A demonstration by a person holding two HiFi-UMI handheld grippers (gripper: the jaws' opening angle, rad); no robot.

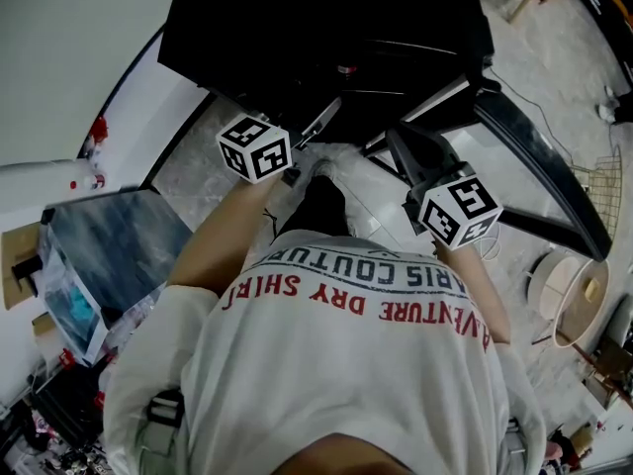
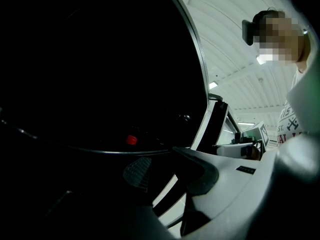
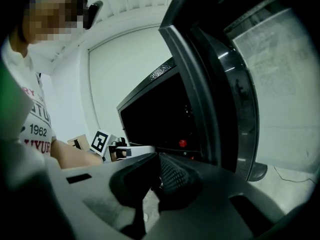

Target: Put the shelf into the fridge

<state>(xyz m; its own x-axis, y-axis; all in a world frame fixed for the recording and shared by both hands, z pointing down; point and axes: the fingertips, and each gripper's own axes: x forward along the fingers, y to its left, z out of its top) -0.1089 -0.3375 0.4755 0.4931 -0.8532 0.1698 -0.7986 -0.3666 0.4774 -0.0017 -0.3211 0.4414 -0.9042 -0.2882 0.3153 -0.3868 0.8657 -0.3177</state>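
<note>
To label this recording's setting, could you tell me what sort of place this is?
Probably a workshop or test room rather than a kitchen: black fridge, loose cable on the floor, cardboard boxes.

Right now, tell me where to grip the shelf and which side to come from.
Take the shelf by its near edge, close to each corner, coming in level from the person's side. It looks like a thin flat panel with its far end aimed into the open fridge, so only that near rim seems free to pinch.
</note>
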